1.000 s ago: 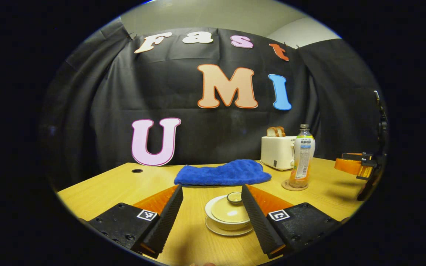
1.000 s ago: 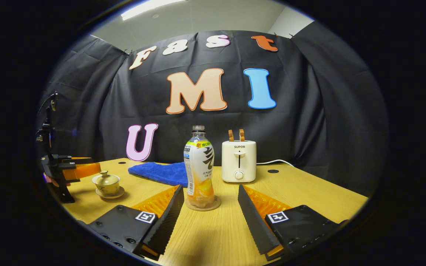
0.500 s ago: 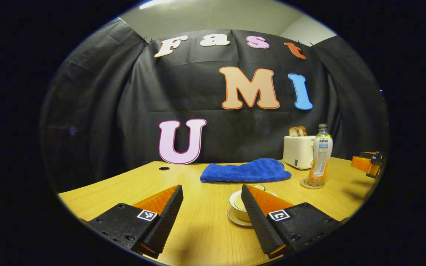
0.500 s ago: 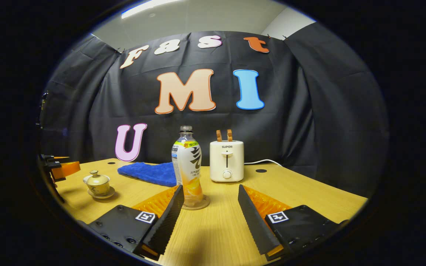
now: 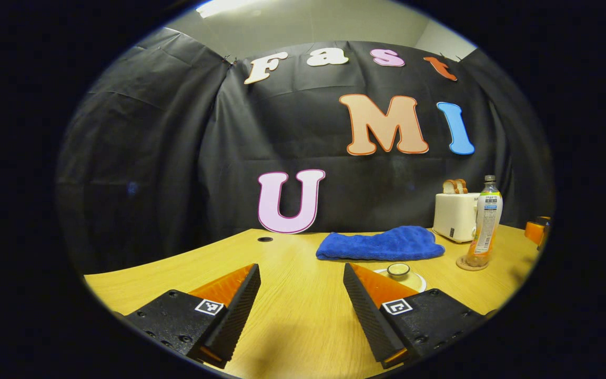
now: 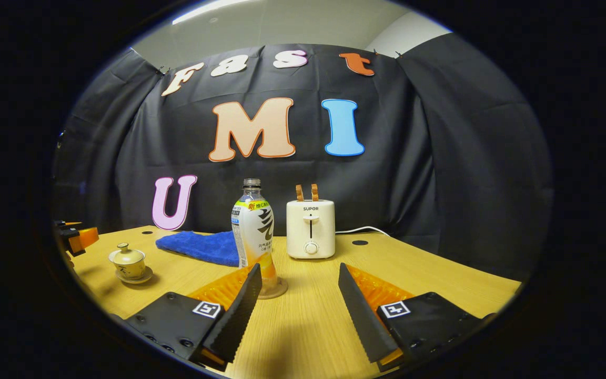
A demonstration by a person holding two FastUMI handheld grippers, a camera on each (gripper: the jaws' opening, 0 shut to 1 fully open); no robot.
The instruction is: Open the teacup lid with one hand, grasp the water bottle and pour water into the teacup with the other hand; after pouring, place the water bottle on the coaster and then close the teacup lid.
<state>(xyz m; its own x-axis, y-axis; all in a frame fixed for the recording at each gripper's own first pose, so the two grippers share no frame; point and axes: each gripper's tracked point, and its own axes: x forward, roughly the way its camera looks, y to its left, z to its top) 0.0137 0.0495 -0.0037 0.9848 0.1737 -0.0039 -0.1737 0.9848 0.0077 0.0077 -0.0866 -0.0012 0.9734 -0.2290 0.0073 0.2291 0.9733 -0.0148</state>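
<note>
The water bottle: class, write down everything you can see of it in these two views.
The water bottle is a clear plastic bottle, waisted, with a printed label wrapping its upper body and orange liquid low inside. It has no cap on its neck, as far as can be seen. It stands upright on a round coaster on the wooden table, in front of the blue cloth and beside the white toaster. Nothing grips it; the right tongs hang open just short of it.
</note>
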